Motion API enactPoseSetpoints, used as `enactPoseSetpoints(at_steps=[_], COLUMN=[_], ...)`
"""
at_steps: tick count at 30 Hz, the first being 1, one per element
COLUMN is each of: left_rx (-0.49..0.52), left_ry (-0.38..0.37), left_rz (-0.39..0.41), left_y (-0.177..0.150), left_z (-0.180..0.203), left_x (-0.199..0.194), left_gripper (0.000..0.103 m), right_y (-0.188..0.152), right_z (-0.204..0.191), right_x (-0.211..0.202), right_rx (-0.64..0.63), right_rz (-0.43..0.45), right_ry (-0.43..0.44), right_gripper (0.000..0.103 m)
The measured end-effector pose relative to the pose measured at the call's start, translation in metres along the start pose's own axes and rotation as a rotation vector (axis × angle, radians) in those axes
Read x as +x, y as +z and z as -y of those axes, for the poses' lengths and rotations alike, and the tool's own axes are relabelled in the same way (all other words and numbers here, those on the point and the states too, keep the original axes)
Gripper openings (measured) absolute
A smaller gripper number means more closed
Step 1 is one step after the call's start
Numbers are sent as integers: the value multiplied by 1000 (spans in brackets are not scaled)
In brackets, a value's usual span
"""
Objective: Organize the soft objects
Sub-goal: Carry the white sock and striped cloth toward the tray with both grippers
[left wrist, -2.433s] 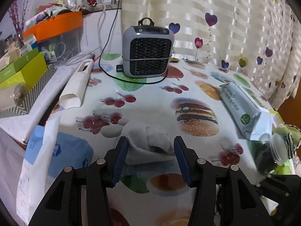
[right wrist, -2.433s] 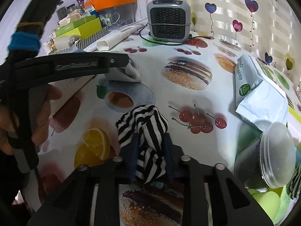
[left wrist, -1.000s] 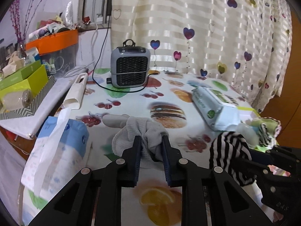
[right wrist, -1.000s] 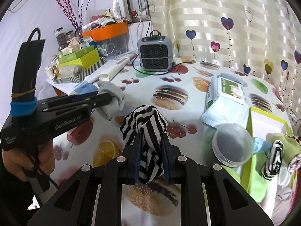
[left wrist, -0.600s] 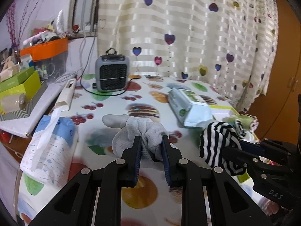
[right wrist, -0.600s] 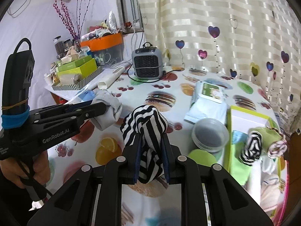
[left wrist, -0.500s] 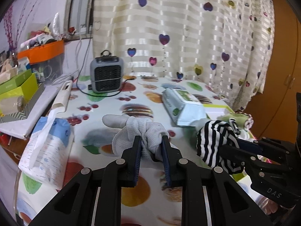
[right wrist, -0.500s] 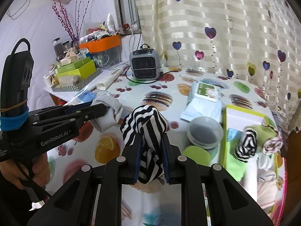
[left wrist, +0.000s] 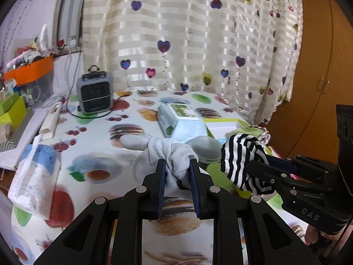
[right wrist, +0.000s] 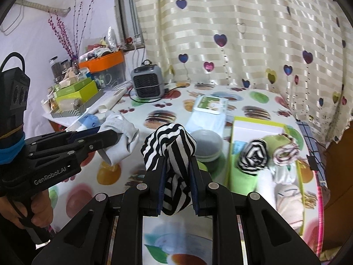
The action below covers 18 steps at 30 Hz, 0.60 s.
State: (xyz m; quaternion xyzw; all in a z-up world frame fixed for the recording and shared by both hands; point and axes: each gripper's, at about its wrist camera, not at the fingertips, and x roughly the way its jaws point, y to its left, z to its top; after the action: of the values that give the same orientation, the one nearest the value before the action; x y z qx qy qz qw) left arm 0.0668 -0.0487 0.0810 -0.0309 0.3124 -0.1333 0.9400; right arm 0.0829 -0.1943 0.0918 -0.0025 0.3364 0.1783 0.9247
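Left gripper (left wrist: 177, 170) clamped on grey sock bundle (left wrist: 163, 154), lifted clear of fruit-print tablecloth (left wrist: 99, 132). Right gripper (right wrist: 176, 167) pinching black-and-white striped sock roll (right wrist: 168, 145), also aloft — both held high, probably for carrying. Likely destination: green box (right wrist: 242, 176) at right, already holding rolled socks (right wrist: 253, 154).

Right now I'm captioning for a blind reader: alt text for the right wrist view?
The right gripper clamps a striped sock above a food-print tablecloth; the left gripper holds a grey sock beside it.
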Motion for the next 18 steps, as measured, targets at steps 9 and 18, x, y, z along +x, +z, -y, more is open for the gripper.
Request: enactPoseSetpoints(at_steps=[9,18], left_rx=[41,73], left_ry=[-74,-155], left_rz=[-13,-28], left_y=[5,8], left_z=[36,69], left_x=[14,29], left_gripper=[20,20], right_y=[-8,-21], right_z=[36,77], right_x=[-11,-19], right_rx=[54,127], right_rz=[3,-7], right_ry=[-64,-136], right_gripper=[21,21])
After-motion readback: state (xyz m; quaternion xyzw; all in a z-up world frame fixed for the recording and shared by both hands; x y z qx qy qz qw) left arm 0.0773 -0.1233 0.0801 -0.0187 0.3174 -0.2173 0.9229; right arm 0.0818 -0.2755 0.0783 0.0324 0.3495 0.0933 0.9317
